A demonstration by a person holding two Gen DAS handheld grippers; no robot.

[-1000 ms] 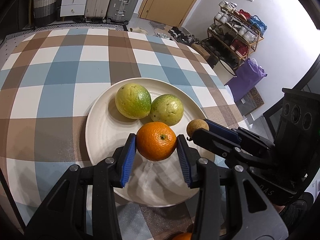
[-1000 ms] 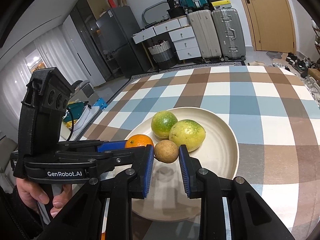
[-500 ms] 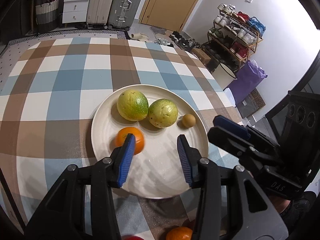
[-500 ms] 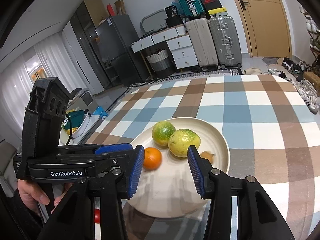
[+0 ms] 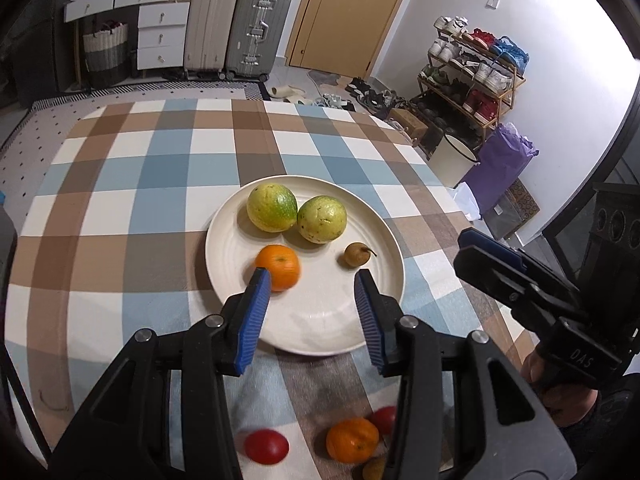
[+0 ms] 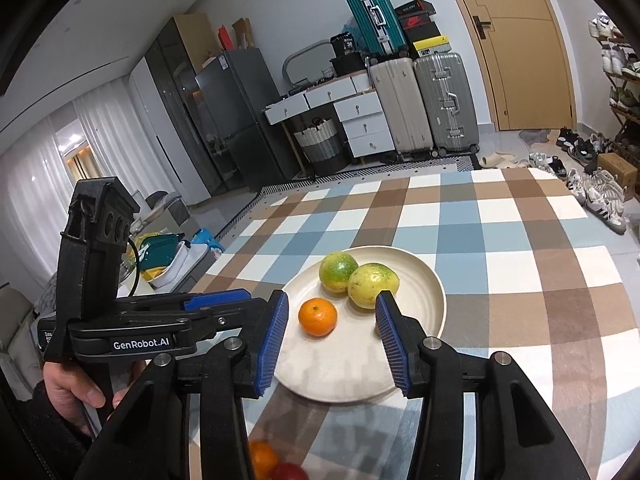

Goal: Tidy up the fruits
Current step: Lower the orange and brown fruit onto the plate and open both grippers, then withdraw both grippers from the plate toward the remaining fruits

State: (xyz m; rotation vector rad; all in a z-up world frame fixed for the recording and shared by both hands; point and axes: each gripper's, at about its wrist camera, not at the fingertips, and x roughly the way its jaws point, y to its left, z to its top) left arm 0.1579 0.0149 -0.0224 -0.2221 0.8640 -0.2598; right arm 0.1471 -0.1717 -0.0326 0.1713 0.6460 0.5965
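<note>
A cream plate [image 5: 320, 332] on the checked tablecloth holds two green-yellow fruits [image 5: 272, 207] [image 5: 322, 219], an orange [image 5: 279, 266] and a small brown pear [image 5: 355, 254]. My left gripper [image 5: 308, 280] is open and empty, raised above the plate's near side. My right gripper [image 6: 331, 304] is open and empty, also above the plate [image 6: 332, 384], with the orange [image 6: 318, 316] between its fingers in view. The two green-yellow fruits [image 6: 338, 271] [image 6: 370, 285] lie beyond it. The right gripper also shows at the right in the left wrist view [image 5: 520, 280].
On the cloth near me lie a second orange [image 5: 352, 439], two red fruits [image 5: 266, 446] [image 5: 384, 419] and a small brown fruit [image 5: 374, 470]. The second orange [image 6: 262, 458] and a red fruit [image 6: 288, 472] also show in the right wrist view. The table edge runs at the right; suitcases and drawers stand beyond.
Both grippers opened, letting go of the orange and the small pear onto the plate, then drew back and up. More loose fruit near me came into view.
</note>
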